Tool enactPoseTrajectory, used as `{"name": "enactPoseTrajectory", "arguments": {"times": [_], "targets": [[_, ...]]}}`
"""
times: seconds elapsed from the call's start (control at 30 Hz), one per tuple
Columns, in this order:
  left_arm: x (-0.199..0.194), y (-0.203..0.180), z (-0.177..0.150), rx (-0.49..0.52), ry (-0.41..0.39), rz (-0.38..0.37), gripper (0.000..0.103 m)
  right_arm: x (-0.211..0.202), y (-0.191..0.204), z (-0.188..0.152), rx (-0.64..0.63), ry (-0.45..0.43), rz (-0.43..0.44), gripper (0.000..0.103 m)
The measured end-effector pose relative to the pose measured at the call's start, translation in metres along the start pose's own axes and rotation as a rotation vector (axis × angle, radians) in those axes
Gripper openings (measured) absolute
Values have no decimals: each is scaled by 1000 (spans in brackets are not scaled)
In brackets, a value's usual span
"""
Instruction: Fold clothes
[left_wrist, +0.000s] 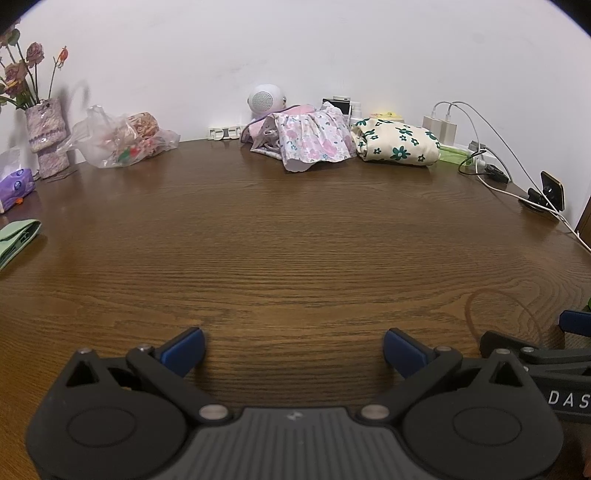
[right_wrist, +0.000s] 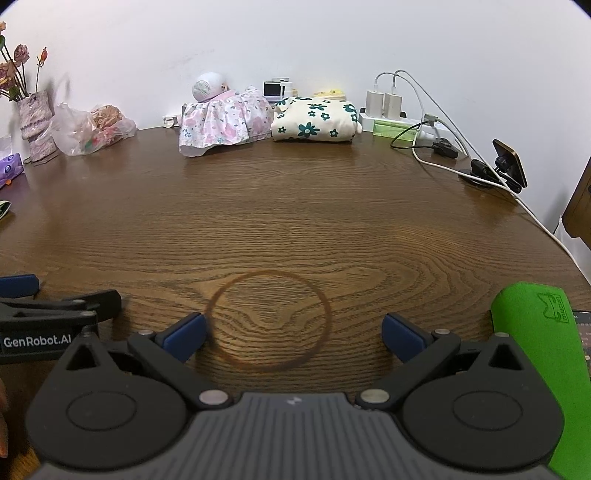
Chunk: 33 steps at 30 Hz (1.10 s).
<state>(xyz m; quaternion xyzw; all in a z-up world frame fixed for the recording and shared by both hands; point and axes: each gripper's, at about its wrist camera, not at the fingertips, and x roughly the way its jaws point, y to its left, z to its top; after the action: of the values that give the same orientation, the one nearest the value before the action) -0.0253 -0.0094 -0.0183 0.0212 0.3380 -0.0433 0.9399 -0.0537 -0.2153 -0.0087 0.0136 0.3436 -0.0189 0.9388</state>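
Both tongs gape wide over the bare wooden table (left_wrist: 295, 240), gripping nothing: the left gripper (left_wrist: 293, 349) beside the right gripper (right_wrist: 293, 334), which hovers above a ring stain (right_wrist: 269, 319). At the far wall, from left to right, lie a crumpled pink flowered garment (right_wrist: 221, 123) and a folded cream garment with green flowers (right_wrist: 314, 120), touching.

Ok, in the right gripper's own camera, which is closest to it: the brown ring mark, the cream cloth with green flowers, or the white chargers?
1. The brown ring stain on the wood, right between the right gripper's open fingers.
2. The folded cream cloth with green flowers, far back, a little right of centre.
3. The two white plug-in chargers, against the wall, further right; only slightly behind the cloth.
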Motion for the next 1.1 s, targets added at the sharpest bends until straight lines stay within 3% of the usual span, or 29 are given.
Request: {"name": "enactPoseTrajectory", "arguments": {"times": [1.1], "targets": [[1, -3, 0, 10, 0, -7, 103, -3, 0, 0, 4, 1, 2, 102]]}}
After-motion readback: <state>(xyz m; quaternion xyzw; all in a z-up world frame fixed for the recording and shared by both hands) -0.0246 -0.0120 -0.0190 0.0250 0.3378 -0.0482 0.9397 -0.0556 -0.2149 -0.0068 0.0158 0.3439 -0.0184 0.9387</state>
